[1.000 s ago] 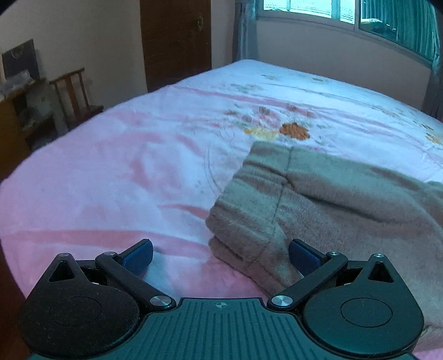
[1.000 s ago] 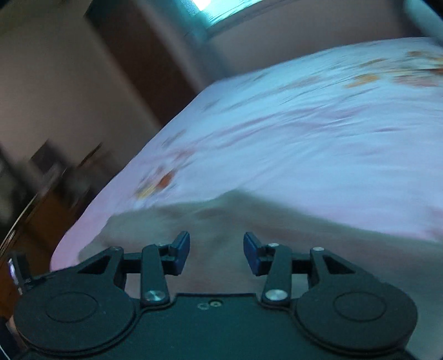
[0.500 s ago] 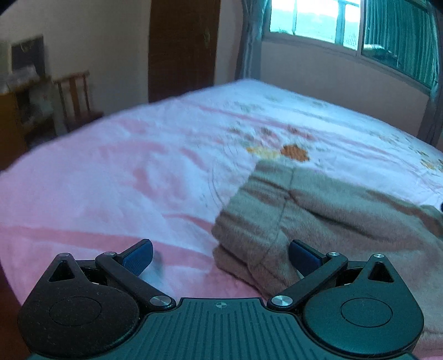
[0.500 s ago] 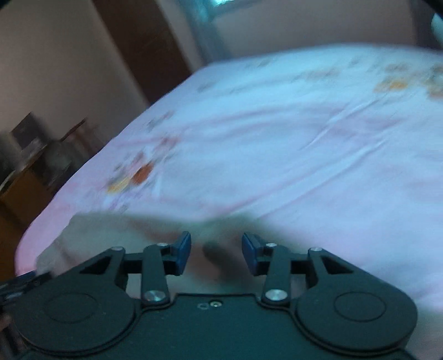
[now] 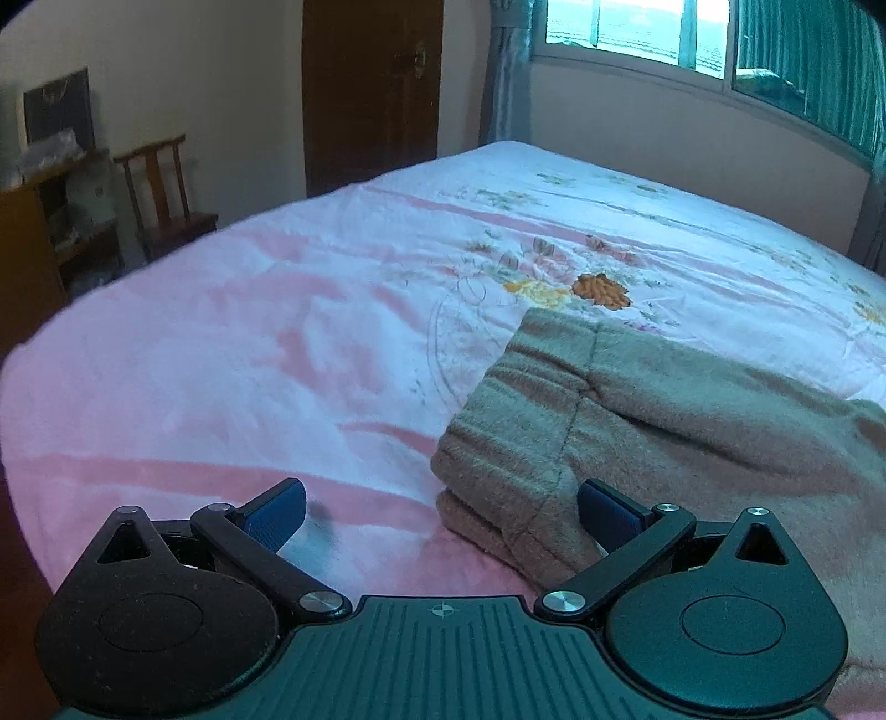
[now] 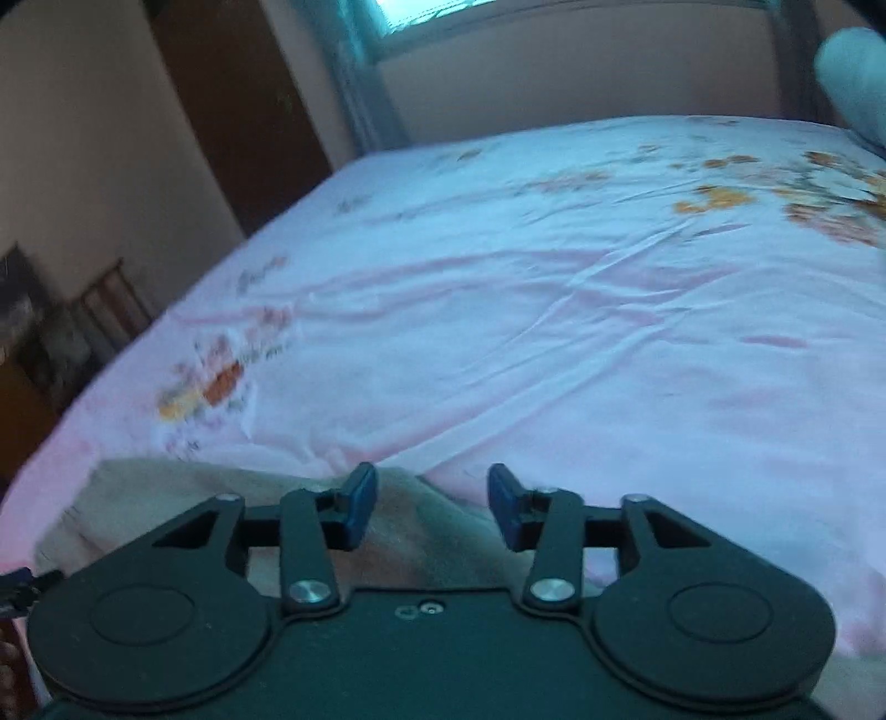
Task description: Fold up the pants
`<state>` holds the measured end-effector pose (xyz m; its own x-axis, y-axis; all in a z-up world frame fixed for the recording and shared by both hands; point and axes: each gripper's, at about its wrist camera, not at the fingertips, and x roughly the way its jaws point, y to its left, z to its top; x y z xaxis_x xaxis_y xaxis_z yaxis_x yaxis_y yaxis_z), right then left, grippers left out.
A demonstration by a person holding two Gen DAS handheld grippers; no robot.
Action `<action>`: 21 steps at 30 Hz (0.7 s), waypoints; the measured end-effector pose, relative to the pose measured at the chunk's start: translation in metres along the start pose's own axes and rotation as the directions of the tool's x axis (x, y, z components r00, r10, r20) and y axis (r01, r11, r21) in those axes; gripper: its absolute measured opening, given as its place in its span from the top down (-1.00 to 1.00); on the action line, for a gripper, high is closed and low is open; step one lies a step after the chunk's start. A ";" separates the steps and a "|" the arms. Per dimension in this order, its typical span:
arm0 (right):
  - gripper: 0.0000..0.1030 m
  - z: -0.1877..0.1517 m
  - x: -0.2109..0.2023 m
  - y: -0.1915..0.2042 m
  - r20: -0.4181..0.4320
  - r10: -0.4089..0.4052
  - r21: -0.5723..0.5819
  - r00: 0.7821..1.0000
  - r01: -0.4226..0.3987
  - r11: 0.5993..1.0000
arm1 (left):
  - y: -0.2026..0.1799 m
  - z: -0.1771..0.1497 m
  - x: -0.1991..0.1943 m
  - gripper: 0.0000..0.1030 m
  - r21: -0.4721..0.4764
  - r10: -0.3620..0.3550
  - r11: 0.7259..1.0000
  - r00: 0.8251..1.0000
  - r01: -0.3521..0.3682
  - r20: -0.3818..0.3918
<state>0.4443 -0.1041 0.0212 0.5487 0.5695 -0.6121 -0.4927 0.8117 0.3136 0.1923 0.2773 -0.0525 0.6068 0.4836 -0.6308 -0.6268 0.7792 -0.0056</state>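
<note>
Dim bluish daylight from window (image 5: 637, 27); right view motion-blurred, fisheye-bent edges.

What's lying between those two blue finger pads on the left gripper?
In the left wrist view, the left gripper stands wide open over pink bedsheet and the folded edge of the brown pants, gripping neither.

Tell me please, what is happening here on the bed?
A person is folding brown pants on a pink flowered bedspread, with a hand-held gripper in each hand. The left hand-held gripper is open by the waistband end. The right hand-held gripper is opening over the cloth, gripping nothing.
</note>
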 end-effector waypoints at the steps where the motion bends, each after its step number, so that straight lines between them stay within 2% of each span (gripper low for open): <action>1: 0.06 -0.003 -0.016 -0.005 0.022 0.004 0.005 1.000 -0.004 1.000 | 0.000 0.000 -0.002 -1.00 0.002 -0.001 1.000 1.000 0.001 0.002; 4: -0.10 -0.015 -0.058 -0.019 0.061 -0.013 -0.008 0.998 0.014 1.000 | -0.001 0.000 -0.010 -1.00 0.012 -0.005 1.000 1.000 0.004 0.006; 8: -0.12 -0.024 -0.096 -0.038 0.085 -0.034 0.015 0.996 0.033 0.999 | -0.003 -0.003 -0.021 -1.00 0.008 -0.017 1.000 1.000 0.016 0.013; 9: -0.18 -0.029 -0.108 -0.046 0.099 -0.040 0.035 0.994 0.037 0.999 | -0.005 -0.004 -0.024 -1.00 0.008 -0.024 1.000 1.000 0.024 0.016; 11: -0.33 -0.036 -0.125 -0.057 0.125 -0.080 0.055 0.989 0.074 0.996 | -0.008 -0.006 -0.031 -1.00 0.018 -0.039 0.999 0.999 0.039 0.029; 14: -0.39 -0.047 -0.144 -0.076 0.135 -0.134 0.055 0.982 0.127 0.990 | -0.019 -0.009 -0.038 -1.00 0.051 -0.076 0.996 0.996 0.074 0.046; 18: -0.43 -0.054 -0.126 -0.078 0.099 -0.143 0.009 0.985 0.142 0.990 | -0.042 -0.012 -0.035 -1.00 0.081 -0.097 0.992 0.995 0.094 0.028; 21: -0.43 -0.060 -0.089 -0.079 0.006 -0.132 0.011 0.991 0.132 0.991 | -0.058 -0.014 -0.040 -1.00 0.107 -0.112 0.988 0.993 0.109 0.023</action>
<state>0.3941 -0.2268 0.0069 0.6131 0.4584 -0.6434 -0.4085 0.8811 0.2385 0.1974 0.2072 -0.0373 0.6842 0.4021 -0.6085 -0.5009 0.8654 0.0087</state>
